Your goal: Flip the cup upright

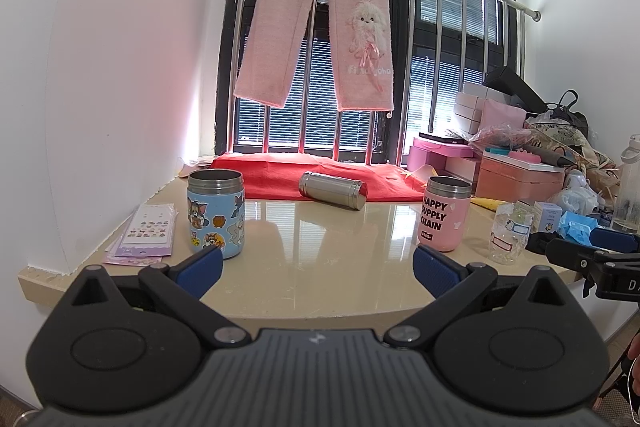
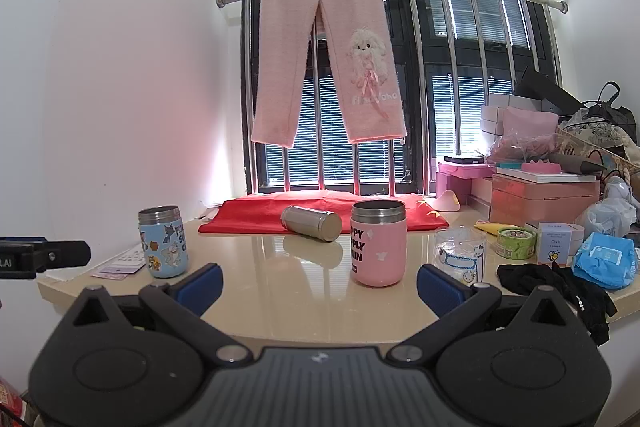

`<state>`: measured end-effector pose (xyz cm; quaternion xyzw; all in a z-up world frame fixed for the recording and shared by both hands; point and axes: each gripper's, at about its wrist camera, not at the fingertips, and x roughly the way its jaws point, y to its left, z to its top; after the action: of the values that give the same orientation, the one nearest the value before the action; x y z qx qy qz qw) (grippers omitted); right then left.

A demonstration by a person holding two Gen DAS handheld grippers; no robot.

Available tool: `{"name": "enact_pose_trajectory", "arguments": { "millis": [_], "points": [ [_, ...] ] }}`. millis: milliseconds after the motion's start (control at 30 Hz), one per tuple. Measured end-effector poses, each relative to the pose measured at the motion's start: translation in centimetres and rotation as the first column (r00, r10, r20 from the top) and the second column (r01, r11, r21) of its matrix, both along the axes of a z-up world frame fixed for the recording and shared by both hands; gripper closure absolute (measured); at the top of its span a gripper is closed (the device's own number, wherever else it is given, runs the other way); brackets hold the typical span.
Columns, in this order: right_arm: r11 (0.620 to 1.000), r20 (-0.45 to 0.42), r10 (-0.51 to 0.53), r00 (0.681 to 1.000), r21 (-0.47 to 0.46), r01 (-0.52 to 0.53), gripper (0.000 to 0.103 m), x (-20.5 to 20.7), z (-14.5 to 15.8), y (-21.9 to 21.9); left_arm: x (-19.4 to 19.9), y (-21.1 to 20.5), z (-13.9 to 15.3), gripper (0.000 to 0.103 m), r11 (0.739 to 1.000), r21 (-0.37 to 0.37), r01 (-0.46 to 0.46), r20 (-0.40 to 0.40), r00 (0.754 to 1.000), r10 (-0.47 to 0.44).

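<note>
A plain steel cup [image 1: 333,190] lies on its side at the back of the beige counter, half on a red cloth [image 1: 280,171]; it also shows in the right wrist view [image 2: 311,223]. A blue cartoon cup [image 1: 216,213] [image 2: 163,247] stands upright at the left. A pink cup [image 1: 444,213] [image 2: 379,242] stands upright at the right. My left gripper [image 1: 318,273] is open and empty at the counter's front edge. My right gripper [image 2: 320,285] is open and empty, in front of the pink cup.
A clear glass with stickers [image 1: 510,237] [image 2: 462,259] stands right of the pink cup. Sticker sheets [image 1: 148,233] lie at the left. Boxes, bags and a black cloth [image 2: 560,283] crowd the right side. Pink trousers [image 1: 320,23] hang on the window rail.
</note>
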<state>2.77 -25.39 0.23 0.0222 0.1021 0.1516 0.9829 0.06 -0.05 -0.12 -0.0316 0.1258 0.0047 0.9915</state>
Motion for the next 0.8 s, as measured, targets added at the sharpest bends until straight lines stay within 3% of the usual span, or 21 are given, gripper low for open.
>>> {"name": "enact_pose_trajectory", "arguments": {
  "millis": [800],
  "points": [
    [1.000, 0.001, 0.001, 1.000, 0.000, -0.001, 0.000, -0.02, 0.02, -0.03, -0.20, -0.05, 0.18, 0.000, 1.000, 0.000, 0.000, 0.000, 1.000, 0.000]
  ]
}}
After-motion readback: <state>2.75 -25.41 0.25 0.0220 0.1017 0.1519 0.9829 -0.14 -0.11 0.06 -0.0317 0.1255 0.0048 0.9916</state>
